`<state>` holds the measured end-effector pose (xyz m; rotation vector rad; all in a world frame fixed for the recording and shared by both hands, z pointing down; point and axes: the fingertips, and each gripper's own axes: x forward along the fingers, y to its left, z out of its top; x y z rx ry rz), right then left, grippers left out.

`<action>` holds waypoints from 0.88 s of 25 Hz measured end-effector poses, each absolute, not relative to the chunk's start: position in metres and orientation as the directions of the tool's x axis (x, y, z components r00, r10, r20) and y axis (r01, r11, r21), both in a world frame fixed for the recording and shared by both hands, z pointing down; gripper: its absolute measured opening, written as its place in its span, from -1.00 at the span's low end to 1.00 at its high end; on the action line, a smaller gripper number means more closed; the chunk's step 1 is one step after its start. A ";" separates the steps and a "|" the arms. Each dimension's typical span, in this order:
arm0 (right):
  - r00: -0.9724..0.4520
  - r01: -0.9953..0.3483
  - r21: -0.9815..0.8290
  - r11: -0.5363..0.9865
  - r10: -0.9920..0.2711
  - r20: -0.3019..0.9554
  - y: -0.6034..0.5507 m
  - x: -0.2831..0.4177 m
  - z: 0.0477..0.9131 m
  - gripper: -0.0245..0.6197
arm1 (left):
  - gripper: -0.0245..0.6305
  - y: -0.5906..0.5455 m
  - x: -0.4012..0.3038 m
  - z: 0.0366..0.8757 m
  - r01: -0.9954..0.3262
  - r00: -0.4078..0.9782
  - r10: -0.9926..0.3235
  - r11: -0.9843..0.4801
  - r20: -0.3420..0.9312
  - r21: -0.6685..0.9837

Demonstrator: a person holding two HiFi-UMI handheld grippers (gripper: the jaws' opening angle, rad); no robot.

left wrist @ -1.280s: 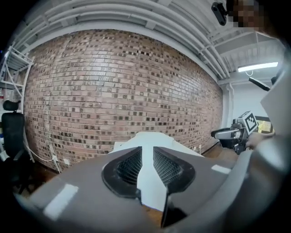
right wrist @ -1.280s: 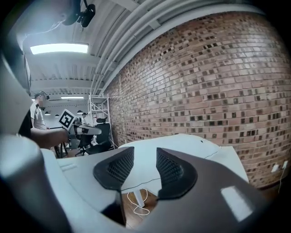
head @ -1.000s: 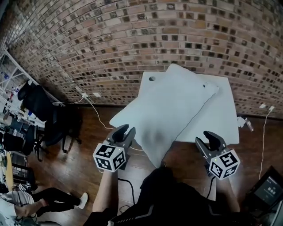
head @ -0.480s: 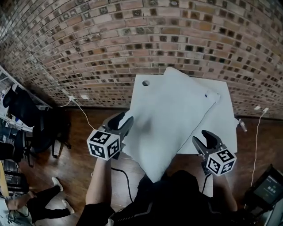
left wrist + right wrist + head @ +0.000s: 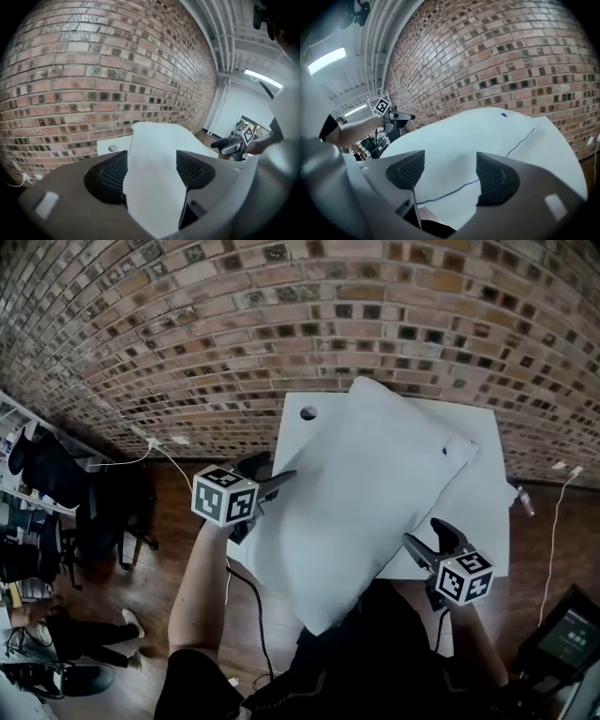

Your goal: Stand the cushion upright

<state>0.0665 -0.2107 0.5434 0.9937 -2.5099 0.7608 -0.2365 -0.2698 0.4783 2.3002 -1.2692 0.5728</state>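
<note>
Two grippers work one cushion (image 5: 366,474), one at each side.

Head view: the cushion lies flat and skewed on the white table (image 5: 492,507), its near corner overhanging the edge toward me. The left gripper (image 5: 272,474) is at the left corner and the right gripper (image 5: 427,538) is just beside the lower right edge. I judge this spread is meant to tip the cushion up against the brick wall (image 5: 187,334). On the floor a cable (image 5: 159,451) trails to the left, near a dark chair (image 5: 112,512). Neither blocks the lift.

Left gripper view: its jaws have just been opening and now stand moderately apart. The cushion's corner fills the gap between them. I cannot see the pads biting, so I count it as not yet gripped. A round hole in the table (image 5: 112,148) shows beyond.

Right gripper view: these jaws have also just been opening and stand wide. The cushion's face and a dark seam (image 5: 454,190) lie beyond the gap, and nothing is pinched. The wall behind is close, which leaves little room to swing.
</note>
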 end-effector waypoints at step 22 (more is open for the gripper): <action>-0.724 -0.685 -0.569 0.454 -0.347 0.596 -0.234 0.061 0.629 0.50 | 0.84 -0.340 -0.207 0.640 -0.738 0.621 -0.213 -0.485 0.755 0.470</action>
